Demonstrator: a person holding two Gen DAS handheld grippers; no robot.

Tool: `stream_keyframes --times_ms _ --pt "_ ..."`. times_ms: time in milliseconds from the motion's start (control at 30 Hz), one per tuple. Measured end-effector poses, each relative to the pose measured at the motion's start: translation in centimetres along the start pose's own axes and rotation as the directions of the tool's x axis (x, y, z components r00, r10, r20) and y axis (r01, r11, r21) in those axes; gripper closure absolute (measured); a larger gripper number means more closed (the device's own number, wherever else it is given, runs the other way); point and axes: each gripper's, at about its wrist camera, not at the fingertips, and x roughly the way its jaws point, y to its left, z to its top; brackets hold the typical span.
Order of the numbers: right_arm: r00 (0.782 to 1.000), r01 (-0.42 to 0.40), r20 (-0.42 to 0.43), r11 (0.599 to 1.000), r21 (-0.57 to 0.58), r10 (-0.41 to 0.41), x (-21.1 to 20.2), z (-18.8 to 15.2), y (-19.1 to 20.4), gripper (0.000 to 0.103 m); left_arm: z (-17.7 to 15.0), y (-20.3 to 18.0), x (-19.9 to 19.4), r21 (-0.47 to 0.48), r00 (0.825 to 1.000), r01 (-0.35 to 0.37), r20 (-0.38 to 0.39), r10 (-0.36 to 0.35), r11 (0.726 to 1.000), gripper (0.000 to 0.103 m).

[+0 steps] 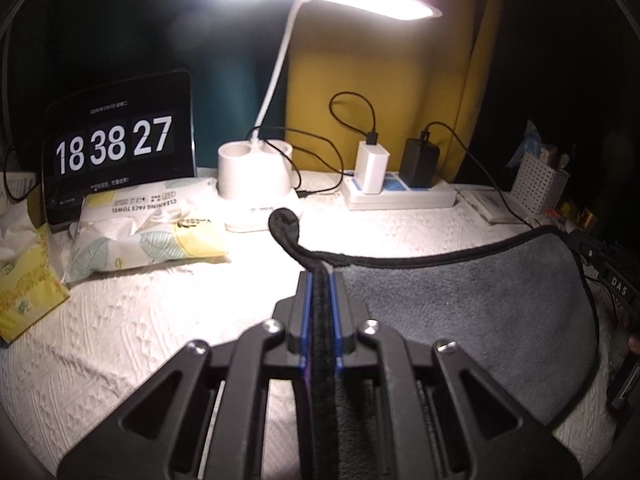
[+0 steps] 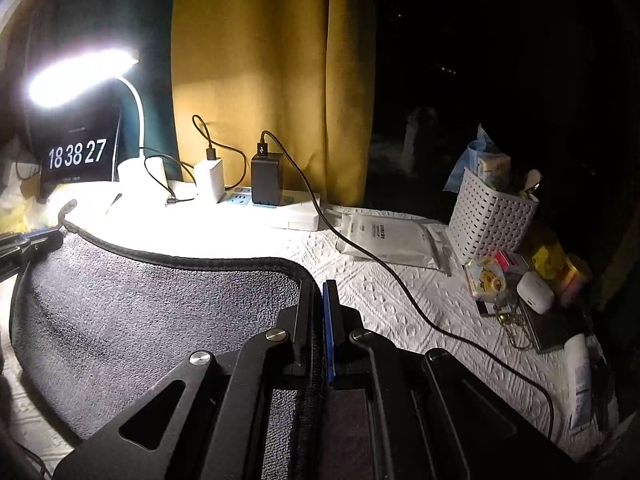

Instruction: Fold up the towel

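A white textured cloth-covered table [image 2: 400,296] carries the grey terry towel with black stitched edging [image 2: 152,300], stretched between the black left gripper [image 1: 320,280], jaws pinched tight on one corner with its hanging loop poking out, and the black right gripper [image 2: 318,288], jaws likewise clamped on the opposite corner.

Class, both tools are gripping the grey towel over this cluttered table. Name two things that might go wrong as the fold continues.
1. The left tool pinches only the black hem of the towel near its loop; that corner might slip out.
2. The black cable trails across the cloth beside the right tool, so a sweeping fold may snag it.
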Motion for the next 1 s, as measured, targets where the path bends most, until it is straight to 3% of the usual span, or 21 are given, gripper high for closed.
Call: stream_keyframes --times_ms 533,1000 --pt "0.996 0.018 -0.085 1.000 -0.020 -0.019 4.5 -1.3 -0.2 0.098 -0.3 0.5 4.6 -0.019 0.993 -0.007 -0.116 0.005 1.000 0.094" --pt "0.979 0.018 -0.204 1.000 -0.023 -0.022 6.9 -1.8 -0.2 0.098 -0.8 1.3 7.2 -0.064 0.970 -0.001 -0.241 -0.014 0.998 0.092"
